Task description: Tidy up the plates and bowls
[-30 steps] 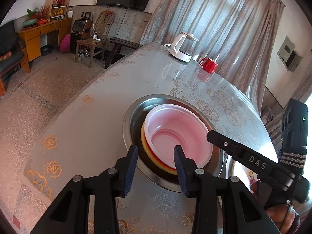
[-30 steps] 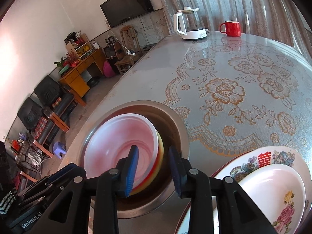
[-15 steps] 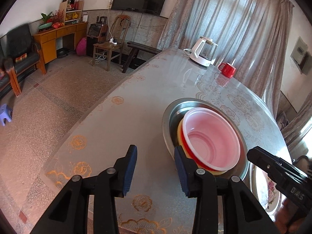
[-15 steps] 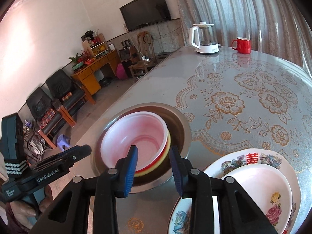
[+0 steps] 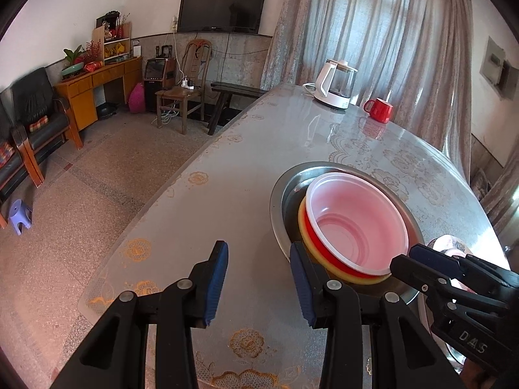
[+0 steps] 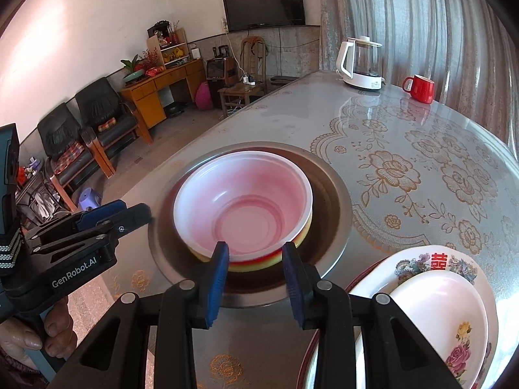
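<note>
Left wrist view: the left gripper point(image 5: 258, 280) sits at the bottom centre, jaws spread with nothing between them, over bare table point(image 5: 246, 168). At centre right one metal basin point(image 5: 278, 194) holds a nest of three bowls: a white bowl point(image 5: 356, 220) on top, a red one point(image 5: 327, 254) and a yellow one point(image 5: 305, 223) under it. The right gripper point(image 5: 402, 261) enters at lower right, next to the basin. One kettle point(image 5: 335, 84) and one mug point(image 5: 379, 110) stand at upper right.

Right wrist view: the right gripper point(image 6: 254, 280) is at the bottom centre, jaws spread and empty, just short of the basin's point(image 6: 334, 194) near rim. The three bowls point(image 6: 243, 201) sit in it at centre. At lower right one flowered plate point(image 6: 434, 257) carries one white dish point(image 6: 441, 301). The left gripper point(image 6: 136, 210) shows at left, a hand point(image 6: 35, 334) below it.
</note>
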{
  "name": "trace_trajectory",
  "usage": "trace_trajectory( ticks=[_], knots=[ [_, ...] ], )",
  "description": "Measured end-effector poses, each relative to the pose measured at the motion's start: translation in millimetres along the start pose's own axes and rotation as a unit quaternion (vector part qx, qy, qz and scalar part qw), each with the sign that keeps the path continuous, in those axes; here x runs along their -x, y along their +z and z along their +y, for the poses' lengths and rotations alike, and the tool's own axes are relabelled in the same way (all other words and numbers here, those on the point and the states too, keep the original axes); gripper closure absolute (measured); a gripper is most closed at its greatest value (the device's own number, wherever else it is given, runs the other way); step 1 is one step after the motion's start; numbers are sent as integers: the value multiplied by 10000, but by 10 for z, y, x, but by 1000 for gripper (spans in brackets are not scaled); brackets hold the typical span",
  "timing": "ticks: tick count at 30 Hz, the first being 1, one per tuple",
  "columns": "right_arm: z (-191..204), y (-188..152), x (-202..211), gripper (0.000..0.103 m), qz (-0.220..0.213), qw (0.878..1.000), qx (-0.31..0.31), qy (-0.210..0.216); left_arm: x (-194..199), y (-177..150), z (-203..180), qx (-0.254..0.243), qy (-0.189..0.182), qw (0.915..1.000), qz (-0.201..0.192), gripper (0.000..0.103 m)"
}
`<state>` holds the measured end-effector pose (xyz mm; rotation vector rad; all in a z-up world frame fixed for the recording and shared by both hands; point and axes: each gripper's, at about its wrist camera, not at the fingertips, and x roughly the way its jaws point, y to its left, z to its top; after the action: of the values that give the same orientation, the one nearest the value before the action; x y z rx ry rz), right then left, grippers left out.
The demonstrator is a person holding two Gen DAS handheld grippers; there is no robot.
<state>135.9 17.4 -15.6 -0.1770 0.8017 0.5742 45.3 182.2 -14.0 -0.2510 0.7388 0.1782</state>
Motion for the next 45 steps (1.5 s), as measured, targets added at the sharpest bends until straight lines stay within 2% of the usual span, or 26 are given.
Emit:
trace_trajectory(
  ticks=[6, 11, 13, 15, 18, 21, 24, 27, 30, 34, 39, 45],
  knots=[
    [-9, 3, 23, 68, -18, 9999, -99, -25, -9, 17, 46, 99, -92, 9999, 42, 57],
    [-128, 20, 109, 62, -178, 9992, -351, 0, -14, 20, 70, 205, -105, 9997, 23, 56],
    [-186, 27, 138, 57, -230, 9987, -464, -39, -17, 10, 81, 246, -142, 9996, 43, 54],
    [-258, 34, 163, 48, -260, 9978, -608, 4, -36, 5, 103, 335, -216, 9991, 128, 46],
    [-408, 49, 163, 39, -155, 9946, -1011, 183, -67, 14, 139, 514, -364, 9979, 175, 43],
    [-579, 53, 152, 37, -138, 9876, -1492, 466, -89, 23, 150, 573, -413, 9973, 176, 35],
    [-693, 81, 132, 37, -148, 9828, -1716, 664, -129, 22, 171, 621, -420, 9970, 211, 29],
    [-801, 116, 89, 37, -119, 9770, -1952, 848, -151, 12, 213, 744, -480, 9958, 211, 26],
    [-841, 153, 63, 37, -170, 9764, -2000, 799, -175, 12, 247, 836, -575, 9946, 235, 26],
    [-843, 217, -1, 37, -133, 9777, -1954, 760, -266, 25, 309, 1135, -891, 9887, 409, 26],
    [-930, 266, -119, 37, -19, 9707, -2214, 936, -379, 26, 402, 1553, -1248, 9781, 597, 27],
    [-1079, 258, -285, 37, 204, 9462, -2863, 1495, -437, 40, 467, 1858, -1495, 9698, 516, 26]
  ],
)
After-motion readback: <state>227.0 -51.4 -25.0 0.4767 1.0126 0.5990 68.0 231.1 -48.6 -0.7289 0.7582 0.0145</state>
